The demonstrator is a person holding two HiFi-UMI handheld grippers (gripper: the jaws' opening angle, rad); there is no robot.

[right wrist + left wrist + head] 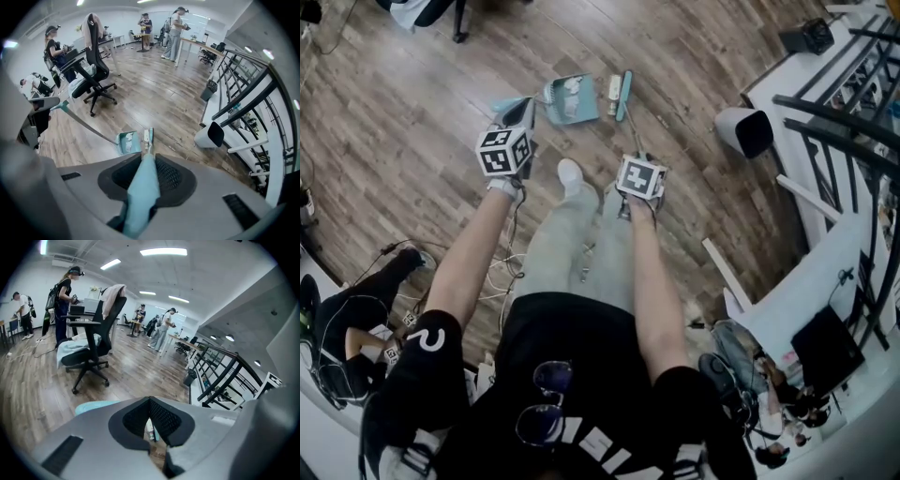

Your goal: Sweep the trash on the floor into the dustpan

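Wood-plank floor (pixel 384 122) runs across an open office, with a black railing (pixel 243 96) along the right and a white bin (pixel 744 131) on the floor near it. Far off on the left stands a black office chair (pixel 91 348) draped with cloth, and people stand at tables beyond. The teal dustpan (pixel 572 99) rests on the floor just ahead of the person's white shoe (pixel 570 173), with white trash (pixel 573 88) inside it. The broom (pixel 622 94) has its head on the floor just right of the pan. The right hand-held gripper (pixel 147 161) is clamped on the teal broom handle. The left hand-held gripper (pixel 150 401) has its jaws drawn to a narrow slit. The dustpan's long handle ends at it.
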